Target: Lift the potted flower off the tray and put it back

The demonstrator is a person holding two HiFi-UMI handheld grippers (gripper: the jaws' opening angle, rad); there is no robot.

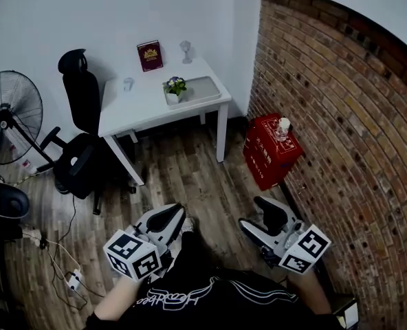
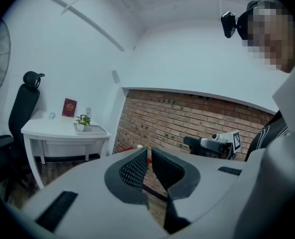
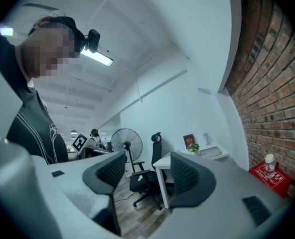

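Observation:
The potted flower (image 1: 174, 86), a small white pot with green leaves, stands on the left end of a grey tray (image 1: 202, 88) on the white table (image 1: 141, 105) far ahead. Both grippers are held low by the person's waist, well short of the table. My left gripper (image 1: 170, 215) has its jaws drawn together with nothing between them; from the left gripper view (image 2: 149, 151) the flower (image 2: 82, 121) and tray (image 2: 95, 130) show far off at left. My right gripper (image 1: 258, 220) stands open and empty; past its fingers (image 3: 147, 158) the flower (image 3: 194, 148) looks tiny.
A red book (image 1: 150, 55), a glass (image 1: 185, 50) and a small cup (image 1: 128, 84) share the table. A black office chair (image 1: 80, 143) and a fan (image 1: 11, 115) stand at left. A red crate (image 1: 271, 150) with a bottle sits by the brick wall (image 1: 341, 115). Cables lie on the wooden floor.

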